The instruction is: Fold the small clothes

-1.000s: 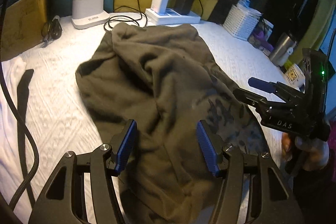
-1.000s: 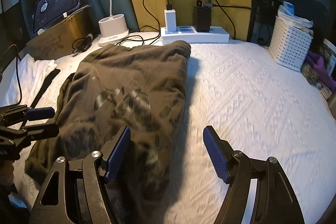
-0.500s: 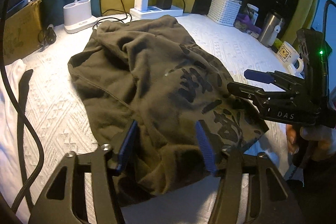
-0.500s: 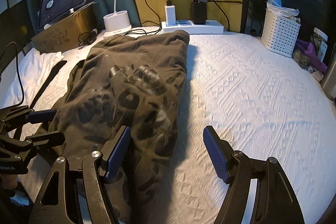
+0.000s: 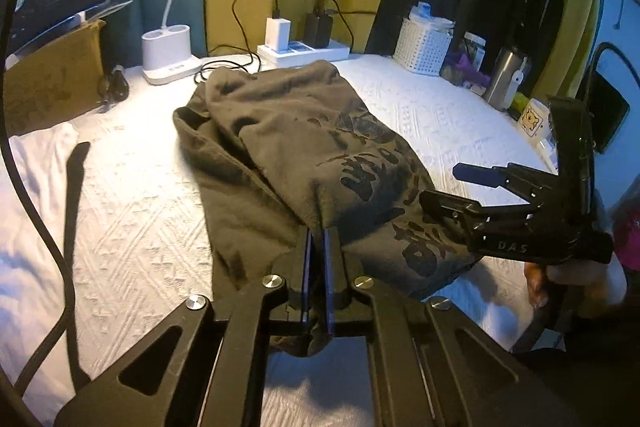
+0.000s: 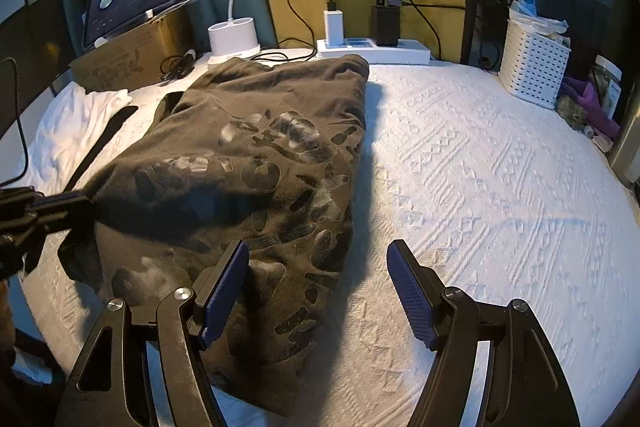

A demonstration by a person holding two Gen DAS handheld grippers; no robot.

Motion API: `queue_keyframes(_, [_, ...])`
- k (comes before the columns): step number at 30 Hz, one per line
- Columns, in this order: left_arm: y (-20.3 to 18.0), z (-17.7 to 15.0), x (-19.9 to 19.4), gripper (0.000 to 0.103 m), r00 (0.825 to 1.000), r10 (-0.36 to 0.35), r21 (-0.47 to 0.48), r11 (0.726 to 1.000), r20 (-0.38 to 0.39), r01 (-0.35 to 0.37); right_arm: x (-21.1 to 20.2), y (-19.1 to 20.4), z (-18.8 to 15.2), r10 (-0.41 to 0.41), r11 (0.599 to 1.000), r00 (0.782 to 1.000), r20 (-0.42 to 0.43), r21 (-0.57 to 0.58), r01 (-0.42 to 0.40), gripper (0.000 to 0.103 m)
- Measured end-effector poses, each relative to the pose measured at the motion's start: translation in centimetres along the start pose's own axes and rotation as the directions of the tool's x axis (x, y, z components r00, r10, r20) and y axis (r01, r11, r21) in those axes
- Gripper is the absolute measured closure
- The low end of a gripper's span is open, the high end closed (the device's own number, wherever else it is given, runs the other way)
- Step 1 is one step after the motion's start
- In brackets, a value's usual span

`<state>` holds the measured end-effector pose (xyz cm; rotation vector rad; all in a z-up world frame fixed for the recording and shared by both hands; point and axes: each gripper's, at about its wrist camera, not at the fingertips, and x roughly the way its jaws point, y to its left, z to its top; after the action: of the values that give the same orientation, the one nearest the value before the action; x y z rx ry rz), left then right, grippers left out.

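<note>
A dark olive shirt (image 5: 304, 155) with a black print is lying in a loose heap on the white bedspread (image 6: 480, 167), stretching from the near edge of the bed toward the power strip (image 6: 374, 51) at the back. The left gripper (image 5: 317, 247) is pinching a ridge of the shirt's cloth at the near end; its blue pads are pressed almost together with the fabric bunched between them, and the cloth is rising into a small peak at the grip. That hold looks meant to lift or drag this end so the shirt can be spread or turned over itself.

The right gripper (image 6: 316, 287) is hanging over the shirt's right edge with its jaws standing wide and nothing between them. One pad is sitting above the printed cloth and the other above bare bedspread, so it is straddling the hem, probably lining up to take a second corner. A person's hand (image 5: 576, 279) is wrapping the handle of that tool at the right of the left camera's view.

The shirt is not yet folded flat; the layers are rumpled and uneven. A desk lamp base (image 6: 234, 37), a white basket (image 6: 534, 63) and a cardboard box (image 6: 128, 59) are sitting well apart from the shirt along the far side.
</note>
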<state>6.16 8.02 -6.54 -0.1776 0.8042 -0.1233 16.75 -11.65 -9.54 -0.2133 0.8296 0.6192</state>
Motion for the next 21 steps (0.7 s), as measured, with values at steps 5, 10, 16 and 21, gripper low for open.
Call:
queue_keyframes(5, [0.6,-1.1,-0.3,0.101,1.0,0.004,-0.021,1.0,-0.011,-0.004,0.1,0.6,-0.3,0.002,1.0,1.0,-0.011,-0.015,-0.002,0.03])
queue_keyframes(10, [1.8,-2.8,0.4,0.101,0.999,-0.005,-0.081,0.997,-0.049,0.001,0.5,1.0,-1.1,0.001,1.0,0.999,-0.039,-0.023,-0.002,0.03])
queue_keyframes(16, [2.0,-3.7,0.1,0.101,0.998,-0.004,-0.104,0.995,-0.057,-0.002,0.2,1.4,-2.8,0.016,1.0,0.998,-0.06,-0.016,-0.017,0.03])
queue_keyframes(21, [1.4,-3.3,0.1,0.099,0.998,0.005,-0.096,0.995,-0.07,-0.012,-0.7,0.8,-4.4,0.122,0.99,0.992,-0.038,0.071,-0.12,0.04])
